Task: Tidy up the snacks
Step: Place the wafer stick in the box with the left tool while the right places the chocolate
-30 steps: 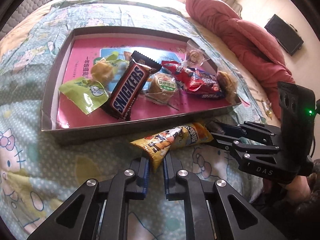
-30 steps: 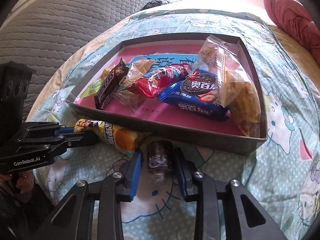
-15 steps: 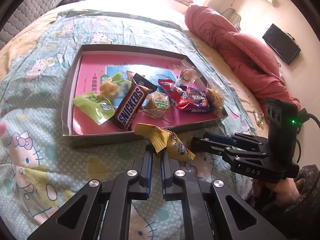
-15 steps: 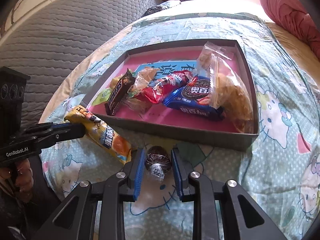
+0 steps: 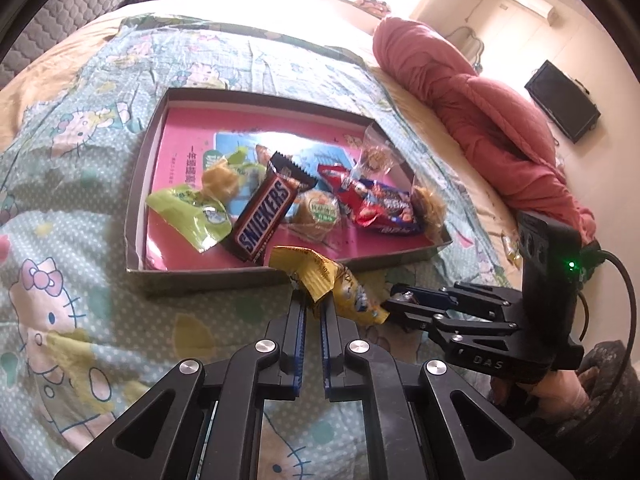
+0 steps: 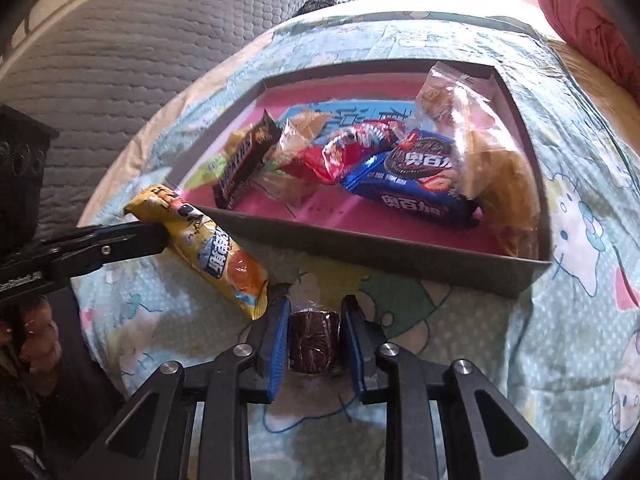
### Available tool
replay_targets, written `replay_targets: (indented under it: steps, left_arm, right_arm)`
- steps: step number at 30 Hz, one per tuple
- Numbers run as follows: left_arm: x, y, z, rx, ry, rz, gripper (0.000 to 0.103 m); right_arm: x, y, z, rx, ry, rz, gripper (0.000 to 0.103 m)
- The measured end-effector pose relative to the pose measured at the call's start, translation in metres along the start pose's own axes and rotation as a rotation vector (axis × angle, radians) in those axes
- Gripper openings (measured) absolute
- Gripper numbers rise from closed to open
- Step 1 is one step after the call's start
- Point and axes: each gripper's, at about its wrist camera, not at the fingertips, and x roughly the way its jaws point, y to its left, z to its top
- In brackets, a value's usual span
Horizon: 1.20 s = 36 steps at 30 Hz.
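My left gripper (image 5: 313, 300) is clamped on a long yellow foil snack packet (image 6: 208, 248), lifted at 6 o'clock of the shallow grey cardboard tray (image 5: 208, 276); my right gripper (image 6: 314, 320) pinches a small dark round wrapped cookie (image 6: 313, 342) over the cartoon-print bedsheet (image 5: 60, 240)

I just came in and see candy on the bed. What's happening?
A person is sorting snacks with two hand-held grippers. The left gripper pinches a yellow snack packet, and the right gripper holds a small dark wrapped cake. Both sit just outside the tray, which already holds several snacks.
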Motion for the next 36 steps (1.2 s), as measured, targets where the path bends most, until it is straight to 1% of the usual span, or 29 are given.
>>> replay_targets:
  steps: [4,6,11,17,21,25,30,36]
  left_arm:
    - [-0.009,-0.003,0.006,-0.001,-0.027,-0.016,0.006]
    - [-0.012,-0.005,0.011,0.004,-0.045,-0.012,0.006]
    - [-0.017,-0.004,0.028,-0.008,-0.086,-0.011,0.006]
    - [-0.017,0.001,0.042,-0.026,-0.129,0.039,0.006]
    - [-0.009,0.008,0.048,-0.035,-0.136,0.093,0.006]
    - [0.000,0.015,0.051,-0.047,-0.136,0.126,0.006]
    - [0.015,0.022,0.054,-0.046,-0.119,0.184,0.006]
    - [0.019,0.022,0.052,-0.033,-0.112,0.214,0.006]
  right_arm:
    - [-0.021,-0.002,0.004,0.016,-0.079,0.033,0.027]
    - [-0.030,-0.001,0.006,0.016,-0.126,0.049,0.027]
    - [-0.039,0.000,0.018,0.009,-0.188,0.051,0.027]
    - [-0.046,-0.004,0.033,0.006,-0.260,0.030,0.027]
    - [-0.042,-0.008,0.041,0.008,-0.266,0.005,0.027]
    - [-0.035,-0.013,0.046,0.012,-0.257,-0.019,0.027]
    - [-0.030,-0.020,0.047,0.029,-0.249,-0.022,0.027]
    - [-0.027,-0.020,0.048,0.019,-0.246,-0.024,0.027]
